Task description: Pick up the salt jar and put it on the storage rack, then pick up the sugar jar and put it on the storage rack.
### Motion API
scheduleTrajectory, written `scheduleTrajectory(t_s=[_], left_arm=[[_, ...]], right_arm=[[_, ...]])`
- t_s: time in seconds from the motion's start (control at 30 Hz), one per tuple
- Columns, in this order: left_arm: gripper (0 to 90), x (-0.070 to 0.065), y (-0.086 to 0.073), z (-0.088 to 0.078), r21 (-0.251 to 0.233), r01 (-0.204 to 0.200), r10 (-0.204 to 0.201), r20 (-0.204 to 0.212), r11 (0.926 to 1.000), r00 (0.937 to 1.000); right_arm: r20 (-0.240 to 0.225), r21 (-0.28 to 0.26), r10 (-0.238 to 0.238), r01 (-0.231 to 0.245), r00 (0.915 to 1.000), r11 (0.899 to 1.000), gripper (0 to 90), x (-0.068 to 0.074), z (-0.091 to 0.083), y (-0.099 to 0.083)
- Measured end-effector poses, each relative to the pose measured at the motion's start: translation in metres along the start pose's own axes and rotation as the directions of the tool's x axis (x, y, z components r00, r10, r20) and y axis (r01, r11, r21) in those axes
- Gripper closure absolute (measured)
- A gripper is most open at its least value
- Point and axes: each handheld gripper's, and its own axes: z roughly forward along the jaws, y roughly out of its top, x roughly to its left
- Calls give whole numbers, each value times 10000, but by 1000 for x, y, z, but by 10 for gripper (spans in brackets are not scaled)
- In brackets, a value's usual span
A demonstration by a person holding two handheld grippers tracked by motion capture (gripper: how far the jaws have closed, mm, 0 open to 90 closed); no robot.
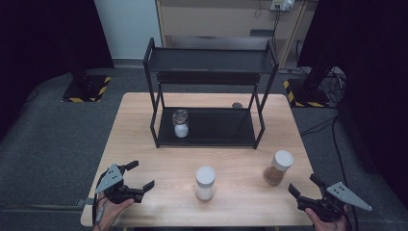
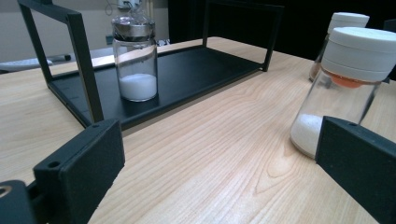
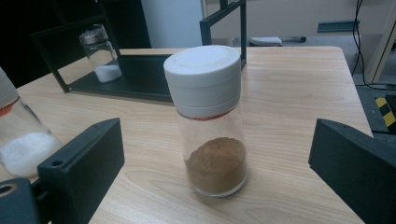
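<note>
A white-lidded jar of white powder (image 1: 205, 183) (image 2: 336, 88) (image 3: 18, 140) stands on the wooden table (image 1: 159, 159) near the front. To its right stands a white-lidded jar of brown powder (image 1: 278, 167) (image 3: 210, 121) (image 2: 334, 35). A metal-capped glass jar of white powder (image 1: 181, 123) (image 2: 135, 58) (image 3: 100, 51) sits on the lower shelf of a black two-tier rack (image 1: 211, 127). My left gripper (image 1: 142, 175) (image 2: 219, 186) is open at the front left, empty. My right gripper (image 1: 305, 185) (image 3: 217, 186) is open at the front right, the brown jar just ahead of its jaws.
A small dark round object (image 1: 237, 105) lies on the table behind the rack. The rack's upper shelf (image 1: 211, 60) holds nothing. Yellow-black striped stand bases (image 1: 86, 89) sit on the floor beyond the table, with cables (image 1: 332, 82) at the right.
</note>
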Motion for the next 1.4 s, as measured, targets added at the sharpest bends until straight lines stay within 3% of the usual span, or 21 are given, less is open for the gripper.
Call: scheduleTrajectory(t_s=[0.13, 0.37, 0.8, 1.0, 1.4], left_arm=[[0, 1, -1, 1, 32, 85, -85, 14, 10000, 10000], [0, 4, -8, -5, -482, 458, -465, -127, 9978, 9988], [0, 2, -5, -4, -344, 209, -217, -229, 9992, 9995], [0, 2, -5, -4, -288, 235, -242, -235, 9993, 9994], [0, 4, -5, -4, -277, 253, -258, -205, 9993, 9995]], right_arm=[[-50, 24, 3, -3, 10000, 10000, 38, 0, 0, 0], [-139, 41, -116, 117, 9998, 9999, 29, 0, 1, 1], [-286, -40, -236, 235, 9993, 9997, 23, 0, 1, 1], [-591, -63, 38, -42, 9982, 10000, 30, -5, 0, 3], [-1406, -298, 14, -56, 9901, 9995, 40, -4, 0, 17]])
